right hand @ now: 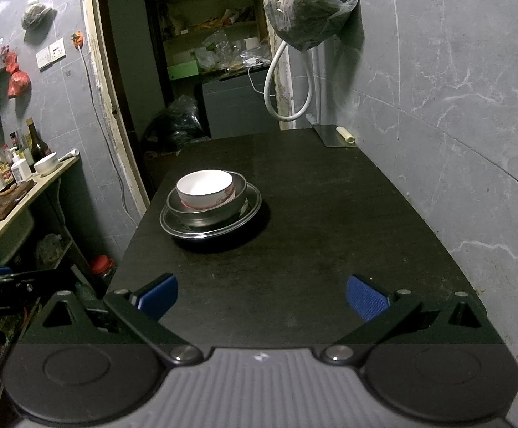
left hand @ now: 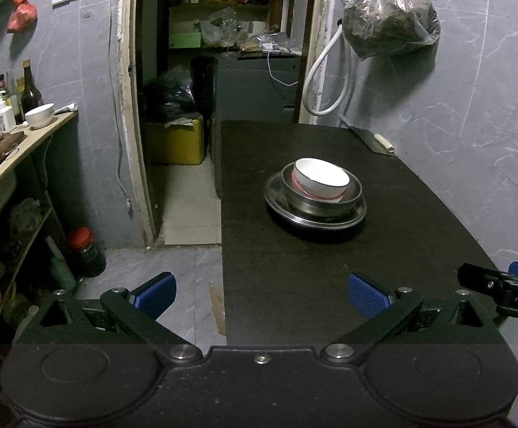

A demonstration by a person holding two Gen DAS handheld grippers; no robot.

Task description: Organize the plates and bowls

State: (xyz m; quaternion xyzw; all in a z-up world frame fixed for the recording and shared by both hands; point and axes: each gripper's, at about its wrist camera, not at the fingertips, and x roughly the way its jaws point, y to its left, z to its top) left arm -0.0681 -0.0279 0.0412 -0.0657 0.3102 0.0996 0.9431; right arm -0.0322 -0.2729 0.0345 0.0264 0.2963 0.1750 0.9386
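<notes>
A white bowl (left hand: pixel 321 177) sits inside a steel bowl (left hand: pixel 321 203), which sits on a steel plate (left hand: pixel 276 198) on the dark table (left hand: pixel 330 285). The same stack shows in the right wrist view: white bowl (right hand: pixel 205 187), steel bowl (right hand: pixel 219 214), steel plate (right hand: pixel 251 210). My left gripper (left hand: pixel 262 294) is open and empty, at the table's near left edge, well short of the stack. My right gripper (right hand: pixel 262 294) is open and empty above the near table, with the stack ahead to the left. Part of the right gripper (left hand: pixel 501 285) shows at the right in the left wrist view.
A cleaver (left hand: pixel 373 139) lies at the table's far right corner by the tiled wall. A filled plastic bag (left hand: pixel 390 18) hangs above it. To the left stand a counter (left hand: pixel 20 149) with another white bowl (left hand: pixel 39 114) and bottles. A doorway lies beyond the table.
</notes>
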